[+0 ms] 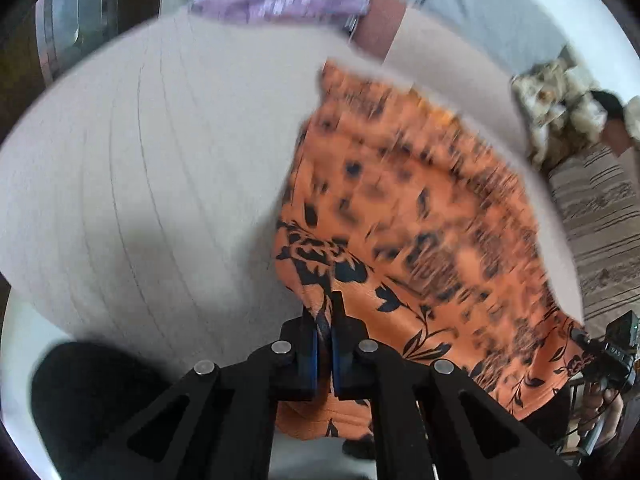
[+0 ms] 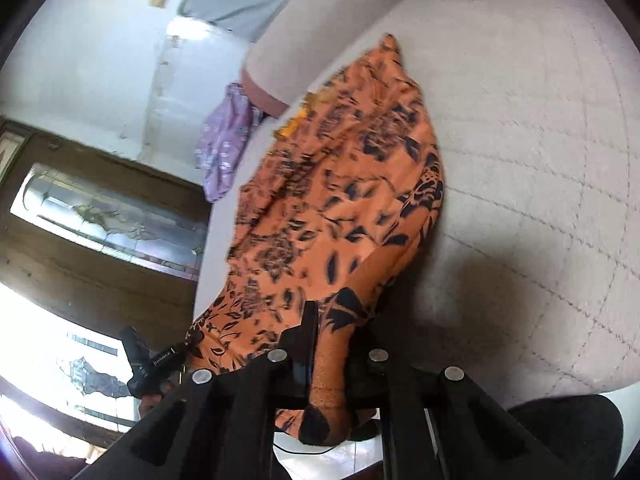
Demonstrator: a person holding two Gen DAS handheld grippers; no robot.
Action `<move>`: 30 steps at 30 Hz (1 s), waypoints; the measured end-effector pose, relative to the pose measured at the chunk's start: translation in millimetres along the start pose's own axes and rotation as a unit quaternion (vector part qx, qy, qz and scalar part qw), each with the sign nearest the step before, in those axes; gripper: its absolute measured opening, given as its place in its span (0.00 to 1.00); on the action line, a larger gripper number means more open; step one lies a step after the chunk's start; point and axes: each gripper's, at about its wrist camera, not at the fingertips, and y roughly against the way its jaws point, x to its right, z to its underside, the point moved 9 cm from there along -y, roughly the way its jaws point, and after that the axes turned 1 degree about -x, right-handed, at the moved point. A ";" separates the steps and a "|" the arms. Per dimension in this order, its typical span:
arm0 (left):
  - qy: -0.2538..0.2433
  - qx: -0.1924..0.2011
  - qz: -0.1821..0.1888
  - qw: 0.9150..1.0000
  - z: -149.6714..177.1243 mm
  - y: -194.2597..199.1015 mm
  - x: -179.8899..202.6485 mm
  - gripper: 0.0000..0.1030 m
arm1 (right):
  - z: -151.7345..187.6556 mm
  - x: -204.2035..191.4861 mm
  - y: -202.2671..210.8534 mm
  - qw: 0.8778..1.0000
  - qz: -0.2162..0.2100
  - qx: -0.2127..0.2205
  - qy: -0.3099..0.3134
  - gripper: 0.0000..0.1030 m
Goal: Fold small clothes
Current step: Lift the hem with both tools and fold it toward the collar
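Left wrist view: both tongs clamped on orange floral garment (image 1: pixel 400 208).
Left tongs (image 1: pixel 325 344) and right tongs (image 2: pixel 320 344) pinch thin edges; slippage ahead of them would spoil the fold.

Quilted beige bedcover (image 1: pixel 160 168), wooden glass-paned door (image 2: pixel 100 216), white wall (image 2: pixel 80 40).

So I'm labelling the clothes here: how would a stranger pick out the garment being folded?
On the pale quilted bed cover lies an orange cloth with black floral print, both grippers pinching its near edge. The lilac patterned garment by the far edge is paler and untouched.
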 end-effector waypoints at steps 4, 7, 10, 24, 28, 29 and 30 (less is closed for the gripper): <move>0.005 -0.027 -0.008 1.000 17.7 -17.1 -10.0 0.05 | 18.8 30.5 -16.0 0.999 0.020 -0.026 -0.036 0.10; -0.006 -0.017 0.000 1.000 8.8 -9.0 -6.7 0.05 | 23.1 33.1 -17.4 0.999 0.014 -0.032 -0.039 0.10; -0.009 -0.025 0.000 1.000 8.3 -13.5 -9.8 0.05 | 19.0 33.5 -17.1 0.999 0.010 -0.034 -0.037 0.10; -0.028 0.120 0.075 0.990 -226.6 16.1 63.3 0.08 | -169.4 -57.4 -1.2 0.990 -0.121 0.078 0.004 0.09; -0.013 0.067 0.038 0.997 -287.5 -79.1 58.1 0.75 | -256.1 -25.2 -34.3 0.989 -0.064 0.128 -0.040 0.39; 0.000 0.052 0.019 0.998 -290.7 -99.7 48.6 0.75 | -266.0 -8.3 -50.9 0.991 -0.029 0.123 -0.038 0.66; 0.020 0.032 -0.006 0.999 -289.5 -118.3 34.2 0.75 | -269.3 9.0 -58.4 0.990 0.006 0.133 -0.047 0.68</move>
